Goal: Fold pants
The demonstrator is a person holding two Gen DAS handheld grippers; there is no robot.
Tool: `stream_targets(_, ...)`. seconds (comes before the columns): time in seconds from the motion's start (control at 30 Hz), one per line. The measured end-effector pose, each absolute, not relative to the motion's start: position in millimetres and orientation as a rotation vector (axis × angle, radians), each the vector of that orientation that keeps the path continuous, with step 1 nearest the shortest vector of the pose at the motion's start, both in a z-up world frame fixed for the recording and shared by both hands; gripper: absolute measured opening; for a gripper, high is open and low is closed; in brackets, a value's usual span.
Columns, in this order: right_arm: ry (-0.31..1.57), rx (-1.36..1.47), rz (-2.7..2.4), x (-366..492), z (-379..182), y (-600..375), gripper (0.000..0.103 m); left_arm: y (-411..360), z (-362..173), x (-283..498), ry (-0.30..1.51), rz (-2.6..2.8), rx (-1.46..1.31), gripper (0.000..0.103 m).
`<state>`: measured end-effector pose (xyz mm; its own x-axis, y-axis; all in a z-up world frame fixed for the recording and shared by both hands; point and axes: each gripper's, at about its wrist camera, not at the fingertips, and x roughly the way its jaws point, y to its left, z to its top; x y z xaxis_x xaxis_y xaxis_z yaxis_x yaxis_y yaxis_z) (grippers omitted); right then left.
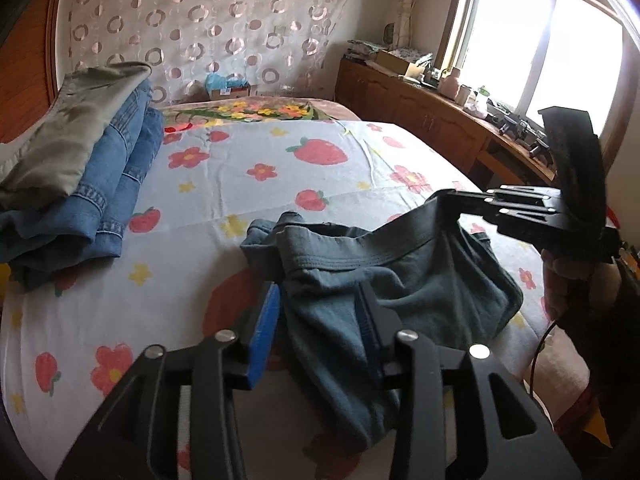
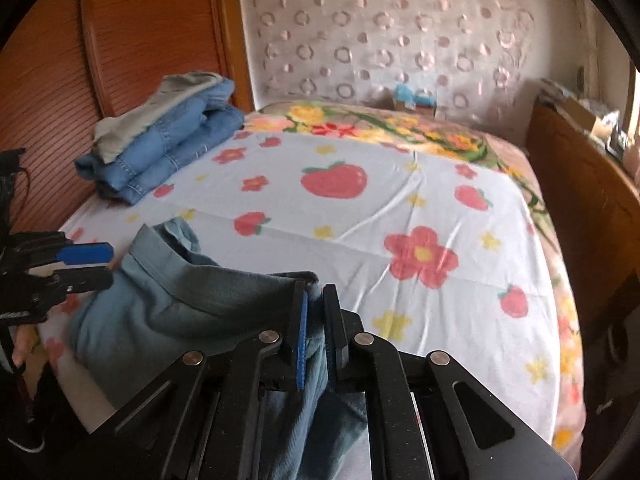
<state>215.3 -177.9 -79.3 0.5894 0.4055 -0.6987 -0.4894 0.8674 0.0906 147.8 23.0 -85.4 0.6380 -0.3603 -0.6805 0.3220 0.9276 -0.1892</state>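
Grey-blue pants point(image 1: 384, 280) lie bunched at the near edge of the bed, waistband facing up. My left gripper point(image 1: 320, 312) is open, its blue-padded fingers point(image 1: 264, 332) straddling the cloth at the waistband's left part. It also shows at the left of the right wrist view point(image 2: 100, 264), open beside the pants point(image 2: 192, 304). My right gripper point(image 2: 316, 312) is shut on the right end of the waistband, holding it a little above the sheet. It shows at the right of the left wrist view point(image 1: 452, 200), pinching the waistband.
A folded stack of blue jeans and a khaki garment point(image 1: 80, 168) sits at the far left of the bed point(image 2: 160, 148). The strawberry-print sheet point(image 1: 256, 184) covers the bed. A wooden counter point(image 1: 440, 120) with clutter runs under the window on the right.
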Motion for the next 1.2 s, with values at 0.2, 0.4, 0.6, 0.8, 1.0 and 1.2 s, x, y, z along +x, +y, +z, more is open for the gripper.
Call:
stream_targets(0.2, 0.76, -0.066, 0.513, 199, -73, -197, 0.033, 18, -92, 143, 0.812, -0.385, -0.03, 0.041)
stream_targets(0.4, 0.765, -0.052, 0.528, 162, -73, -217, 0.035, 12, -102, 136, 0.842, -0.387, -0.014, 0.041)
stream_targets(0.6, 0.803, -0.044, 0.556, 127, -86, -224, 0.035, 9, -110, 132, 0.859, -0.382, -0.003, 0.041)
stream_targets(0.8, 0.837, -0.036, 0.577, 118, -97, -221, 0.035, 9, -116, 135, 0.878, -0.377, -0.006, 0.041)
stream_targets(1.0, 0.863, -0.027, 0.594, 117, -105, -221, 0.011, 9, -118, 134, 0.881, -0.376, -0.004, 0.042)
stream_targets(1.2, 0.863, -0.044, 0.582, 106, -104, -226, 0.003, 9, -121, 136, 0.873, -0.374, 0.007, 0.042)
